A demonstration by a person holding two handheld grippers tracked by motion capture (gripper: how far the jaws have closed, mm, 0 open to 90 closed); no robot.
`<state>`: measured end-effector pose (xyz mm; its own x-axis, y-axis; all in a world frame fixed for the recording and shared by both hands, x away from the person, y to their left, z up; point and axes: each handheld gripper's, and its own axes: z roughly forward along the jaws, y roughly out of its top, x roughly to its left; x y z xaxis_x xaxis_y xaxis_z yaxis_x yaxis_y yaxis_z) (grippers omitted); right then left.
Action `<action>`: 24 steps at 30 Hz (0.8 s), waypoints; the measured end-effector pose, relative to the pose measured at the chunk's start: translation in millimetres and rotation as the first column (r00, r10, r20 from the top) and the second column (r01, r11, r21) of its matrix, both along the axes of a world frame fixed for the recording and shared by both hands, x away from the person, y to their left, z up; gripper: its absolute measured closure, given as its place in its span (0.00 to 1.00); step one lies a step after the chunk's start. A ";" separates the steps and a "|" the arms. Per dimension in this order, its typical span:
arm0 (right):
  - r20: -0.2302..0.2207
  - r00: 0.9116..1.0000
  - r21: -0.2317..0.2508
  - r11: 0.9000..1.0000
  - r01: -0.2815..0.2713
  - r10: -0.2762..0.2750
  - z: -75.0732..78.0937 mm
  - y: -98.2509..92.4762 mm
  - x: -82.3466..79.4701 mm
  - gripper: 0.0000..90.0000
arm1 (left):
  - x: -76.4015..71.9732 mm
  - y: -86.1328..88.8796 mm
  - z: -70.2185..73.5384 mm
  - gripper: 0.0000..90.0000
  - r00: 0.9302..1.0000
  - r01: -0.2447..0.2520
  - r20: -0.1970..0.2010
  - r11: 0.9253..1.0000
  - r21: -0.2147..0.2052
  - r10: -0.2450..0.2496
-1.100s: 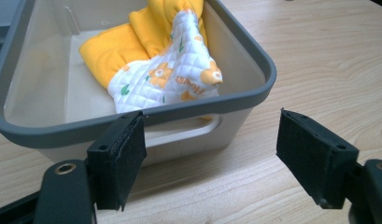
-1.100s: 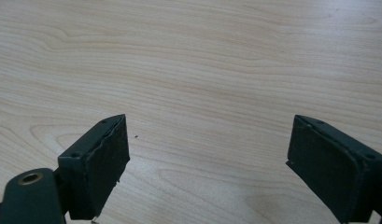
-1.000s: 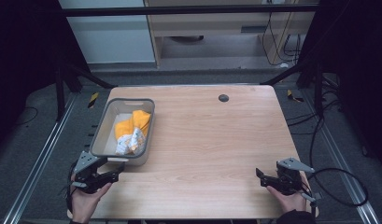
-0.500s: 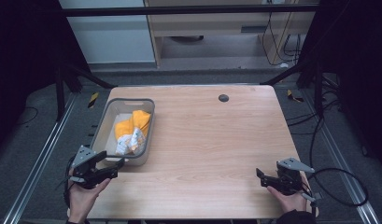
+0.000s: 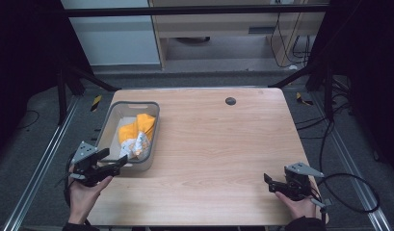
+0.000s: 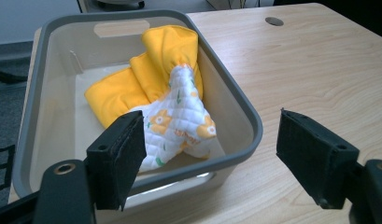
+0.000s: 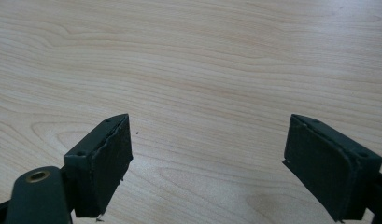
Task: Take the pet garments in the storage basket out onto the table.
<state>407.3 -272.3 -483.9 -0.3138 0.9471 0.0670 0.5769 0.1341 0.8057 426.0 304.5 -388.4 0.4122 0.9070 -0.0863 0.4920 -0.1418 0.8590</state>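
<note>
Wooden table (image 5: pixel 209 144): near its left edge, a grey bin (image 6: pixel 235 100) of yellow cloth (image 6: pixel 156 60) is faced by the left hand-held gripper (image 6: pixel 212 158), jaws apart; the right hand-held gripper (image 7: pixel 207 163) is held agape at the front right corner.

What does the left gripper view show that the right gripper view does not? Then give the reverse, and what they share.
Left gripper view alone: a grey bin holding a yellow cloth and a white flowered quilted piece, plus a dark round hole in the table. Right gripper view alone: nothing extra, just bare wood grain. Shared: the wooden table and two black jaws standing wide apart, gripping nothing.
</note>
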 end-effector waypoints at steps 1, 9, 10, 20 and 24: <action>-0.001 1.000 -0.004 1.000 -0.002 0.002 -0.3 0.2 0.1 0.17 | 4.9 0.7 2.2 0.26 1.000 -0.006 -0.002 1.000 -0.003 0.006; 0.001 1.000 -0.004 1.000 -0.003 0.003 0.3 0.2 0.3 0.17 | 25.4 -1.1 8.2 0.27 1.000 -0.008 0.001 1.000 0.007 0.008; -0.001 1.000 -0.002 1.000 -0.005 0.005 0.1 0.2 0.4 0.17 | 25.4 -1.1 8.2 0.27 1.000 -0.008 0.001 1.000 0.007 0.008; -0.011 1.000 0.002 1.000 -0.012 0.012 -0.5 2.1 0.1 0.17 | 53.9 -11.8 11.1 0.28 0.999 -0.009 -0.033 1.000 0.021 0.009; -0.002 1.000 -0.002 1.000 -0.013 0.013 -0.2 1.3 0.3 0.17 | 62.7 -16.0 7.9 0.29 0.998 -0.002 -0.058 0.999 0.049 0.005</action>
<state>407.5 -271.0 -484.1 -0.3263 0.9430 0.0657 0.5763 0.1434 0.8045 488.8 288.5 -380.5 0.4049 0.9120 -0.0656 0.5411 -0.1812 0.8212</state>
